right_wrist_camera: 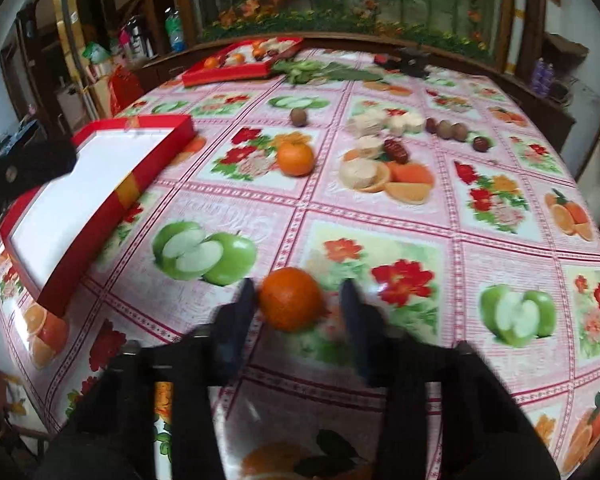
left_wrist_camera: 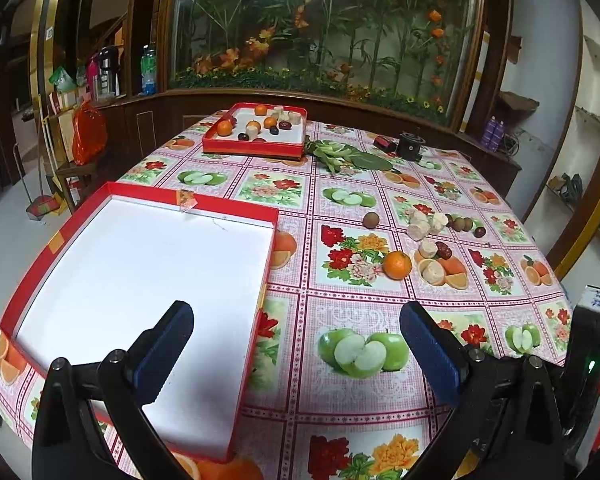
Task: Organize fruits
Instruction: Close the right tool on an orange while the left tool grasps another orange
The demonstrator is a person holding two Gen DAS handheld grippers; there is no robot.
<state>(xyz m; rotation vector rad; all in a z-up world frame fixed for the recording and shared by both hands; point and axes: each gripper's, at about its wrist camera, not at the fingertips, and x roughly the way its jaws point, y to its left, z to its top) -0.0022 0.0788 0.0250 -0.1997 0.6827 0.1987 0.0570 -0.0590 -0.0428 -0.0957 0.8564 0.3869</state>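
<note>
Round orange (right_wrist_camera: pixel 290 304) between claw (right_wrist_camera: pixel 298 300) fingers

Both wrist cameras look forward, low over the table (left_wrist_camera: pixel 340 408), sharing the near red tray (left_wrist_camera: pixel 236 210) and loose orange (left_wrist_camera: pixel 397 265).

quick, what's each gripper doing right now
left gripper: open, holding nothing.
right gripper: around the orange; a gap shows at one finger, grip cannot be told.

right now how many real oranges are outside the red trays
2. The near orange is between the right gripper fingers; the far orange sits farther back, left of the pale chunks. None looks hidden.
</note>
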